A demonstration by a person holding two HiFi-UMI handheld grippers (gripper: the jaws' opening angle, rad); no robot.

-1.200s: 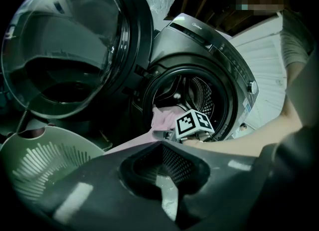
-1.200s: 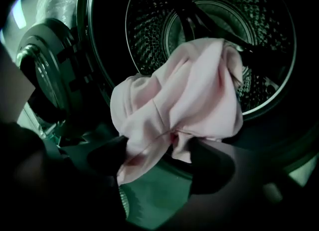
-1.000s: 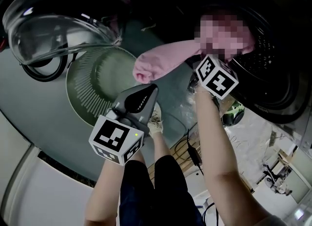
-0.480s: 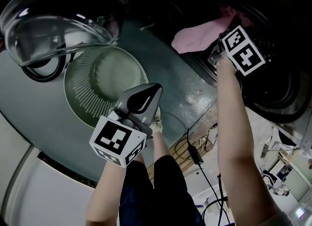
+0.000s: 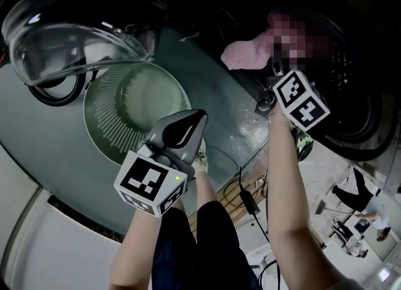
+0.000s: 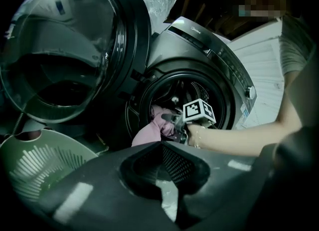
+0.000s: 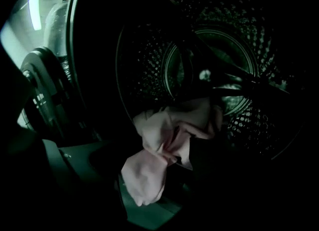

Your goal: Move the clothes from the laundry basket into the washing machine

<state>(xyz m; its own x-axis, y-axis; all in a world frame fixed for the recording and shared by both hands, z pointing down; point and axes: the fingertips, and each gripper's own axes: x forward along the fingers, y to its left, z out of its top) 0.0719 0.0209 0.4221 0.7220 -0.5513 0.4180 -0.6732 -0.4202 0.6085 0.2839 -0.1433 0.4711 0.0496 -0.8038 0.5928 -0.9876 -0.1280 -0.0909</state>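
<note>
The laundry basket (image 5: pixel 105 137) lies at 9 o'clock in the head view; no clothes are seen in it. The left gripper (image 5: pixel 195 119) is held at centre, jaws pressed together, empty. At 1 o'clock the pink garment (image 5: pixel 245 55), pinched by the right gripper (image 7: pixel 172 150), is draped over the door lip of the washing machine (image 6: pixel 209 50). Loading is judged in hand: deeper insertion, then release, is called for.

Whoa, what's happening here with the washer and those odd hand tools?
A person is loading a washing machine using two handheld grippers. The right gripper is at the open drum mouth, its fingers pinching a pink garment that hangs partly over the rim. The left gripper hovers shut and empty above the green laundry basket, which shows no clothes.
</note>
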